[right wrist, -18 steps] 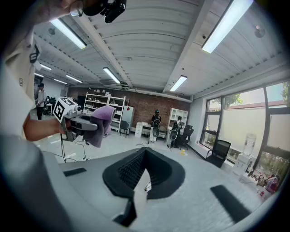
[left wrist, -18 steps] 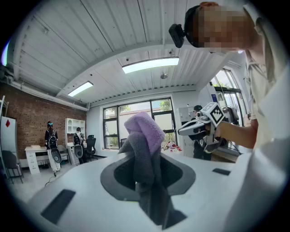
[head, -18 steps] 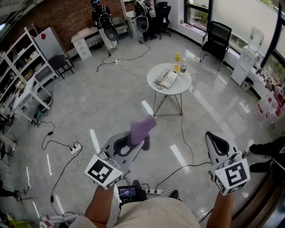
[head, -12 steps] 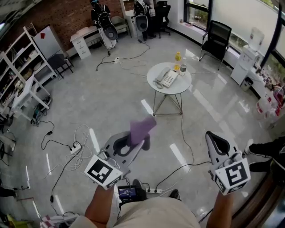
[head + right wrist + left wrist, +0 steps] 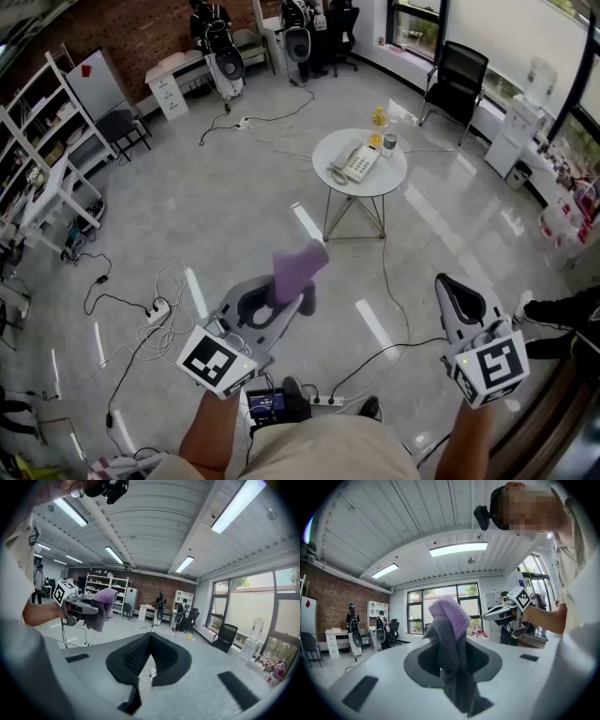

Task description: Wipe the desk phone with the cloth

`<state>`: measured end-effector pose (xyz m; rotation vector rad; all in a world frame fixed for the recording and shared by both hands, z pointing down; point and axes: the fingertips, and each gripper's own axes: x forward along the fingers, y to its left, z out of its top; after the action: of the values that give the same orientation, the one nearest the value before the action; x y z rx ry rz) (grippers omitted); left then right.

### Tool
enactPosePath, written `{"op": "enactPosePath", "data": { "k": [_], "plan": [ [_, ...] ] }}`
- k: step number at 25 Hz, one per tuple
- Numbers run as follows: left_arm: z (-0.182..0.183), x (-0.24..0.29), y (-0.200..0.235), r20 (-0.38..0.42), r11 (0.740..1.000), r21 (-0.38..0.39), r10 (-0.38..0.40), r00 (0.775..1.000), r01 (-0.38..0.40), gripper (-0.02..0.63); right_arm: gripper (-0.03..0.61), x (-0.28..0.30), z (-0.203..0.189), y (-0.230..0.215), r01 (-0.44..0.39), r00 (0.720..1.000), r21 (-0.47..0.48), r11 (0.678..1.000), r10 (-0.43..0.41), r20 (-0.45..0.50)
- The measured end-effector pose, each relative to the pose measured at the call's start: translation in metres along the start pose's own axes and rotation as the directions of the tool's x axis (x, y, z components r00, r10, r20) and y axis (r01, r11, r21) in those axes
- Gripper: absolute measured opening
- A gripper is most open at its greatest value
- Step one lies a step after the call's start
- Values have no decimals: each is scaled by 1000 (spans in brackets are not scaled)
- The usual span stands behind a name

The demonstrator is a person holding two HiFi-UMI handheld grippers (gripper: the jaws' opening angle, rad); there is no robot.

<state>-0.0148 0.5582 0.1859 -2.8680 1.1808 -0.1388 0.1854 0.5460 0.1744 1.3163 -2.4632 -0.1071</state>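
A white desk phone (image 5: 355, 163) lies on a small round white table (image 5: 388, 183) well ahead of me in the head view. My left gripper (image 5: 293, 284) is held low at the left, shut on a purple cloth (image 5: 297, 266) that sticks up from its jaws; the cloth (image 5: 449, 620) fills the middle of the left gripper view. My right gripper (image 5: 452, 293) is at the lower right, shut with nothing in it; its closed jaws (image 5: 149, 654) meet in the right gripper view. Both grippers are far short of the table.
A yellow item (image 5: 379, 115) and a can (image 5: 388, 144) stand at the table's far edge. A black chair (image 5: 457, 77) is behind it. Cables and a power strip (image 5: 156, 312) trail on the floor at left. Shelves (image 5: 37, 141) line the left wall.
The view has shifted slightly: the table and phone sit a little lower and to the right in the head view. Both grippers keep their places and grip.
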Motion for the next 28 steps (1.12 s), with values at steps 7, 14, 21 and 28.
{"op": "enactPosePath", "data": {
  "k": [7, 14, 21, 28],
  "plan": [
    [-7, -38, 53, 16, 1000, -3, -16, 1000, 16, 91, -8, 37, 19, 40, 41, 999, 25, 999, -41, 5],
    [-16, -79, 112, 36, 998, -8, -65, 997, 65, 91, -6, 77, 47, 81, 109, 993, 96, 989, -113, 33],
    [-19, -99, 149, 59, 997, -30, -68, 996, 70, 91, -6, 110, 63, 110, 106, 994, 62, 992, -107, 14],
    [-25, -98, 165, 41, 997, -48, -55, 998, 57, 91, -6, 145, 68, 104, 67, 997, 57, 996, -68, 20]
  ]
}}
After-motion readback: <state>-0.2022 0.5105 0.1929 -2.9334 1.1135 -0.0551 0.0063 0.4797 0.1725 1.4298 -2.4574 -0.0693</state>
